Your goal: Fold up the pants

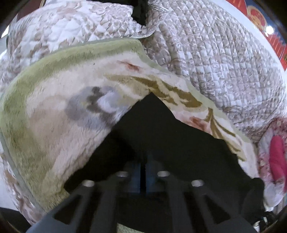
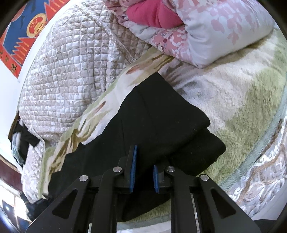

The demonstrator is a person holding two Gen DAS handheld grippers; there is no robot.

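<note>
The black pants [image 2: 161,114] lie folded in layers on a fluffy green and cream blanket [image 2: 242,100], one far corner pointing at the quilt. My right gripper [image 2: 145,156] sits low over the near part of the pants. Its blue pads stand a little apart with black cloth filling the gap, where the upper layer's edge runs in. In the left wrist view the pants [image 1: 161,129] spread out ahead to a pointed corner. My left gripper [image 1: 143,163] rests on them with its pads pressed nearly together and a thin dark strip of cloth between them.
A quilted beige and white cover [image 2: 62,75] is heaped beyond the blanket, also the quilted cover [image 1: 215,53] in the left view. A pink floral pillow [image 2: 206,30] with a red cloth [image 2: 152,12] lies at the far right. A red and blue poster [image 2: 23,35] hangs on the wall.
</note>
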